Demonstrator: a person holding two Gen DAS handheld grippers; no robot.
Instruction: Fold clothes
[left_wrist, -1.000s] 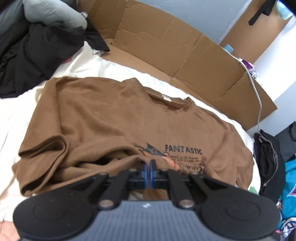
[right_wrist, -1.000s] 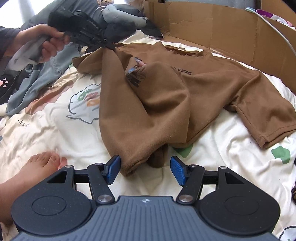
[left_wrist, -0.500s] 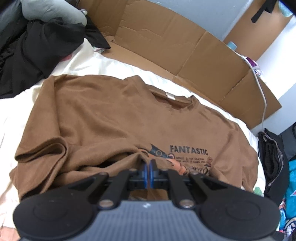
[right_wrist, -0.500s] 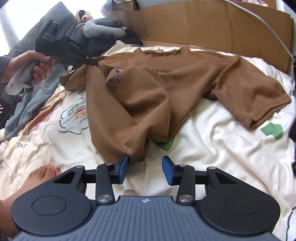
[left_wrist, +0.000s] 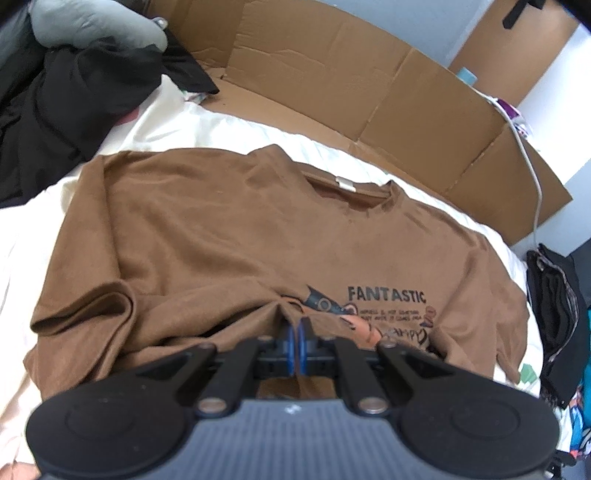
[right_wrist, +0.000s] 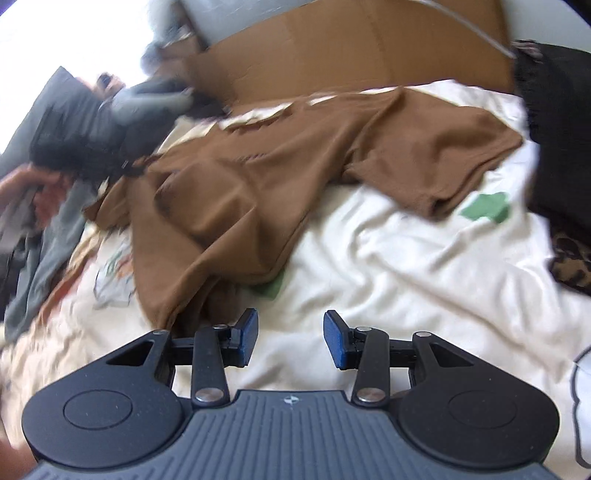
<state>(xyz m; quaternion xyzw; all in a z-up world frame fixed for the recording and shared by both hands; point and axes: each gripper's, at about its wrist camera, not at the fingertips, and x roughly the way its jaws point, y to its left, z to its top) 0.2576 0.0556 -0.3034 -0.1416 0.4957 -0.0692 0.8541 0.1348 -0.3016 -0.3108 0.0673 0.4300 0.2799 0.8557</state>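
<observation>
Brown short-sleeved T-shirt (left_wrist: 207, 236) with the black word FANTASTIC printed on its chest fills the middle of your left wrist view, lying front up on the cream bedsheet (left_wrist: 192, 122) with its collar toward the upper middle of the frame. In your right wrist view the same shirt (right_wrist: 258, 173) runs from the centre left to the upper right, one sleeve spread flat at the upper right and its near hem bunched low just left of centre. Flattened brown cardboard (left_wrist: 388, 85) stands along the top of the left view, and a heap of black clothing (left_wrist: 62, 99) sits in the upper left. A thin white cable (left_wrist: 532, 162) trails down the cardboard at the right. Your left gripper (left_wrist: 294, 334) at the lower centre has its blue pads pressed together on a pinch of the shirt's cloth. Your right gripper (right_wrist: 290, 338) stands partly apart at the lower centre of its view, with only sheet between its blue pads; the shirt's hem lies just left of its left pad.
</observation>
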